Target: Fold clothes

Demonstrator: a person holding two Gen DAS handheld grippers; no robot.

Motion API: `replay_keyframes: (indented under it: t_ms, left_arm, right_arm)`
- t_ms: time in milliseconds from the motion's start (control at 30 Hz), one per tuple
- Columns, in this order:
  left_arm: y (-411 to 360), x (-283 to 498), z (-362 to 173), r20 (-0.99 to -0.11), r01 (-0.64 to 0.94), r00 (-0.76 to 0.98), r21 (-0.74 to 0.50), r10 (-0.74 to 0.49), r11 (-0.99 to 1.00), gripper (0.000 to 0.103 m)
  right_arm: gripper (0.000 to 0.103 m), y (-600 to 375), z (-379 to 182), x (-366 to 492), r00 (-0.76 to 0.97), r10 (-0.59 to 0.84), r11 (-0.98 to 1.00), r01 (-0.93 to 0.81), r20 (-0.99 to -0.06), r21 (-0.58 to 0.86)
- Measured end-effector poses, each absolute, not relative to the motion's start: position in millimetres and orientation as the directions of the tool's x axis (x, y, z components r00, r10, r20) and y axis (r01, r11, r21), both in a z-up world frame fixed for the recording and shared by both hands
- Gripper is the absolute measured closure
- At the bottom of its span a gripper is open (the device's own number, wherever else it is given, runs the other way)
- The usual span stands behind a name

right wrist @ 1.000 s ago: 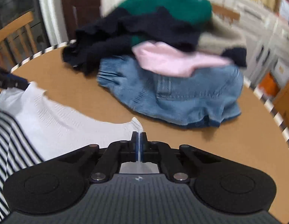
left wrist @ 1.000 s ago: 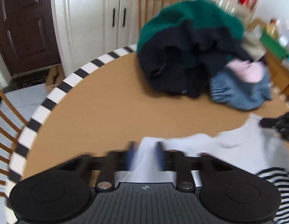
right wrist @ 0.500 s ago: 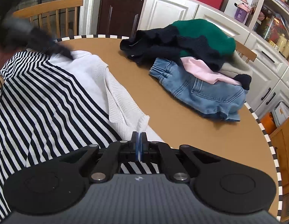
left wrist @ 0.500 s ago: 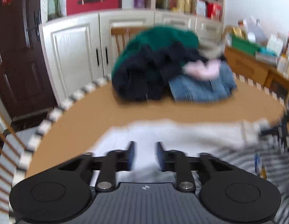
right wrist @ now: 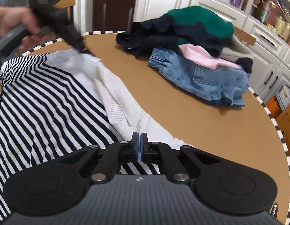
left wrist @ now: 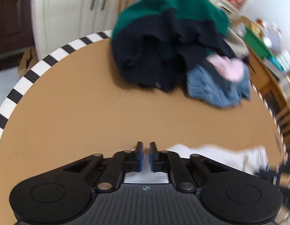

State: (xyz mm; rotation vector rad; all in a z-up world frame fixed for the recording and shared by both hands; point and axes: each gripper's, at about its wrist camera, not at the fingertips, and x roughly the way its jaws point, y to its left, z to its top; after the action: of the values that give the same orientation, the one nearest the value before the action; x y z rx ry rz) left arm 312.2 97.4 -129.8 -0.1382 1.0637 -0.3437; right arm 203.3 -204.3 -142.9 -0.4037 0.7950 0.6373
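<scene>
A black-and-white striped garment point(right wrist: 51, 103) with a white ribbed part point(left wrist: 220, 155) lies spread on the round tan table point(right wrist: 191, 121). My right gripper point(right wrist: 139, 140) is shut on a bunched white ribbed edge at the garment's near side. My left gripper point(left wrist: 146, 150) has its jaws closing to a narrow gap with white cloth between the pads. In the right wrist view that left gripper point(right wrist: 77, 43) sits blurred at the garment's far white corner, held by a hand point(right wrist: 13, 22). The right gripper shows only as a dark blur at the left wrist view's right edge.
A heap of clothes stands at the table's far side: a green and navy knit point(right wrist: 182, 31), a pink piece point(right wrist: 199, 56) and blue jeans point(right wrist: 206, 78). The table has a black-and-white checked rim point(left wrist: 42, 63). White cabinets point(left wrist: 66, 9) and wooden chairs point(right wrist: 64, 1) stand beyond it.
The left gripper stood open over the white cloth half a second ago and has now closed on its edge. The right gripper moved the white edge across earlier and has since held still.
</scene>
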Motion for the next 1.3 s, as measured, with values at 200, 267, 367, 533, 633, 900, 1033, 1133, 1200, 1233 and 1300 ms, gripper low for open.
replay_keyframes:
  t_ms: [200,267,367,533,633,900,1033,1133,1200,1233,1300]
  left_arm:
    - [100.2,245.1,-117.0,-0.767,0.219,0.541,-0.268,-0.345,0.938,0.099]
    - [99.4,225.1,-119.0,-0.760,0.204,0.554,-0.272,-0.340,0.940,0.099]
    - [95.1,202.8,-127.0,-0.773,0.216,0.541,-0.254,-0.332,0.943,0.099]
    - [85.8,182.5,-118.6,-0.756,0.385,0.555,-0.134,-0.346,0.913,0.095]
    - [79.3,182.6,-106.0,-0.730,0.519,0.567,-0.042,-0.381,0.854,0.080]
    - [54.8,189.2,-109.8,-0.801,0.750,0.452,0.103,-0.392,0.653,0.050]
    - [53.5,198.3,-120.9,-0.826,0.740,0.416,0.064,-0.381,0.670,0.090]
    - [55.4,198.0,-121.0,-0.817,0.718,0.438,0.068,-0.374,0.693,0.099]
    - [57.1,199.8,-115.1,-0.791,0.690,0.501,0.120,-0.352,0.713,0.099]
    - [59.5,203.1,-111.2,-0.773,0.668,0.533,0.136,-0.343,0.732,0.099]
    - [64.4,217.0,-104.1,-0.730,0.602,0.609,0.171,-0.311,0.780,0.099]
  right_arm:
    - [0.101,-213.0,-141.7,202.4,0.538,0.360,0.766,-0.637,-0.762,-0.087]
    - [0.101,-214.0,-141.7,198.8,0.533,0.361,0.761,-0.643,-0.765,-0.089]
    - [0.101,-212.5,-145.2,192.4,0.515,0.356,0.740,-0.665,-0.780,-0.102]
    - [0.100,-211.2,-150.5,190.6,0.499,0.342,0.734,-0.671,-0.796,-0.105]
    - [0.100,-210.5,-151.6,192.1,0.496,0.336,0.738,-0.667,-0.800,-0.103]
    - [0.099,-209.2,-152.5,192.7,0.485,0.334,0.740,-0.666,-0.808,-0.094]
    - [0.099,-211.6,-149.9,194.6,0.491,0.339,0.750,-0.656,-0.802,-0.084]
    - [0.099,-213.0,-145.4,197.1,0.508,0.342,0.754,-0.650,-0.791,-0.091]
    - [0.099,-213.4,-139.4,201.1,0.533,0.345,0.749,-0.652,-0.773,-0.115]
    - [0.100,-213.4,-135.5,205.9,0.549,0.344,0.744,-0.655,-0.762,-0.136]
    - [0.099,-209.2,-129.0,216.3,0.594,0.332,0.738,-0.647,-0.732,-0.190]
